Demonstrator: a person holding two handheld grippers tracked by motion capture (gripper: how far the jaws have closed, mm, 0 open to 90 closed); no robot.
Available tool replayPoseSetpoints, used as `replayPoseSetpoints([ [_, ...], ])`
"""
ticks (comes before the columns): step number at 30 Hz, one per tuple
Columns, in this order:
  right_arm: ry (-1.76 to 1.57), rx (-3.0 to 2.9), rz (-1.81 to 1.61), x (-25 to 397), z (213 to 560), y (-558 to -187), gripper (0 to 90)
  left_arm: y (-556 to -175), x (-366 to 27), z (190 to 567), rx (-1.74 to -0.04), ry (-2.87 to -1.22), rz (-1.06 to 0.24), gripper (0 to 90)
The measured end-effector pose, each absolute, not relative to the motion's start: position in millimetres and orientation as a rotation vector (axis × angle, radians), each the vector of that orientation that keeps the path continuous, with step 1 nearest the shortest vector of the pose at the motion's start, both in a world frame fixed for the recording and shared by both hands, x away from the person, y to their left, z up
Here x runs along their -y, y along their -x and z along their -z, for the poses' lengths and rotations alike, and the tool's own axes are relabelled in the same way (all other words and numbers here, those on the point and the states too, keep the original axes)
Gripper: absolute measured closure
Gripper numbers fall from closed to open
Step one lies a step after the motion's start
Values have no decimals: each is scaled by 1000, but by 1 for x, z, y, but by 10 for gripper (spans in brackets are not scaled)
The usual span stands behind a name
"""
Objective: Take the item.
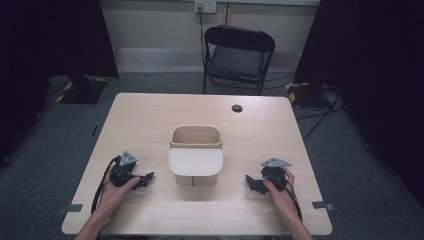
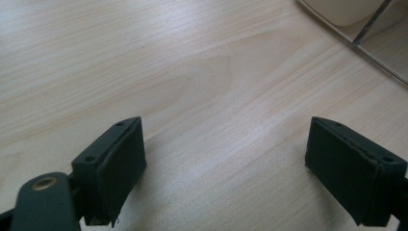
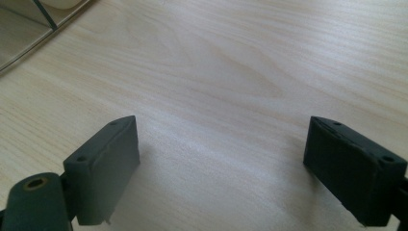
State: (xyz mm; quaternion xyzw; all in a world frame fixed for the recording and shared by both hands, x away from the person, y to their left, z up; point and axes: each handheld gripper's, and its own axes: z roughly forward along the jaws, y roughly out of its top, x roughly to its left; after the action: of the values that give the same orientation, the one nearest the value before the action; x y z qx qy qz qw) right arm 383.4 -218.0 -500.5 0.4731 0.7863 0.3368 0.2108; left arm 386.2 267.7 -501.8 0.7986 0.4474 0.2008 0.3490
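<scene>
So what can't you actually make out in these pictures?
- Bin floor: high view, hidden by its near wall.
- Bin in the left claw view: cut off at the top right edge.
- Chair legs: high view, behind the table.

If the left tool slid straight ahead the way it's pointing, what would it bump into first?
Probably the beige bin. The left tool points right across bare table, and the bin sits just ahead, slightly off to one side, so it might only clip the corner.
</scene>
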Motion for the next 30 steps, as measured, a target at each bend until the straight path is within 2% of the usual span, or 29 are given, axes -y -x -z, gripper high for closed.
replayPoseSetpoints([
  [3,-1314,-2186,-936,218,501,-383,117,-387,-270,501,-1161,-2067,-512,170],
  [13,-1314,-2186,-936,218,501,-383,117,-386,-271,499,-1179,-2071,-521,188],
  [18,-1313,-2186,-936,218,501,-384,117,-387,-271,497,-1210,-2046,-492,184],
  [30,-1314,-2186,-936,218,501,-383,117,-381,-268,488,-1159,-1985,-481,184],
])
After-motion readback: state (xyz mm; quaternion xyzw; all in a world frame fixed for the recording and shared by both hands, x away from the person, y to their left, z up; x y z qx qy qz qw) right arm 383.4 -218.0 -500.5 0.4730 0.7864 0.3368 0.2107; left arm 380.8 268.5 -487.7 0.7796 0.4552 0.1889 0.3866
